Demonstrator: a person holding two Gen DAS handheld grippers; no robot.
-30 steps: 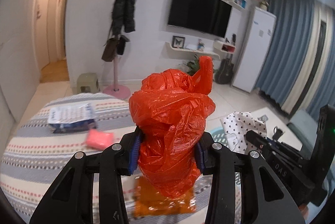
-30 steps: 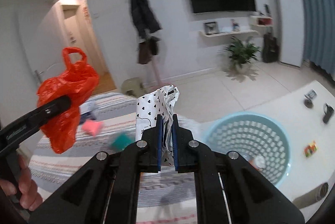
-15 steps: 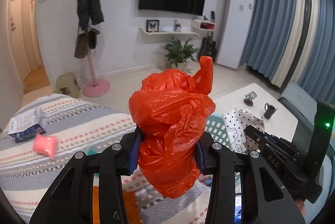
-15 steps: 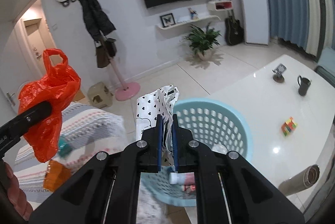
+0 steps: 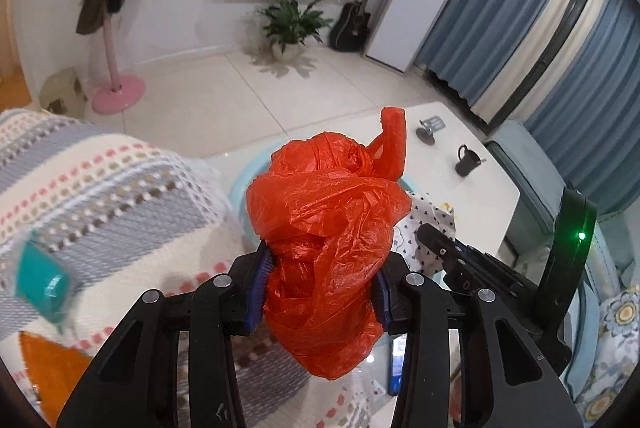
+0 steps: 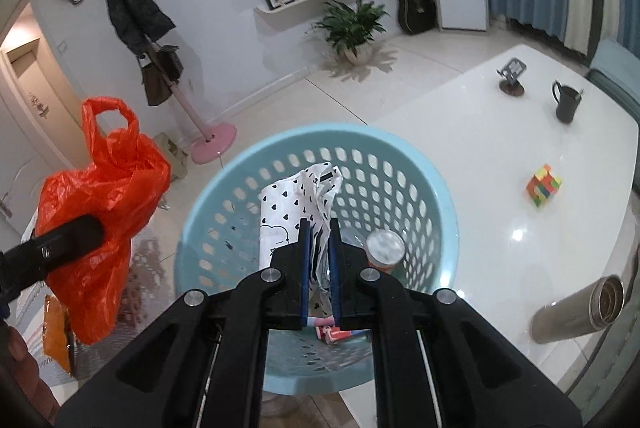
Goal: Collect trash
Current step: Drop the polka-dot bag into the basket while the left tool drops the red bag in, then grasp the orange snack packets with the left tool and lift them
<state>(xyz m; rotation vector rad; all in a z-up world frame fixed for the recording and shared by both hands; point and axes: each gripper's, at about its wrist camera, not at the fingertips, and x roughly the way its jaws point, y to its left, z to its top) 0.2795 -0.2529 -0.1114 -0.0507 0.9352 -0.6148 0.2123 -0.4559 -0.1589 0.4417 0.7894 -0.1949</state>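
- The right gripper (image 6: 318, 256) is clamped narrow on the heart-print bag (image 6: 296, 204), a white crumpled plastic piece pinched between the blue pads.
- A second ago that bag hung over the striped blanket with the blue basket (image 6: 436, 188) off to the tool's right; now the basket sits straight ahead of and below the fingers, and the bag's free end dangles inside its rim.
- That puts the right-hand trash over its target: letting go here should, by my reading, drop it among the cup and wrappers already in the bottom.
- The left gripper (image 5: 320, 292) holds the orange bag (image 5: 328, 228), its jaws at a middling width and pressing the bunched plastic from both sides, handle loop sticking up ahead of the tips.
- Earlier the view past this tool showed blanket and scattered items; now the blanket (image 5: 120, 196) has slid to the tool's left and the basket's pale blue rim shows just behind the orange bag.
- In the right wrist view the orange bag hangs to the left of the basket, outside the rim, so it probably needs a little more travel to the right before release.
- Both loads are secure in the grip; the risk I see is the orange bag catching the rim.
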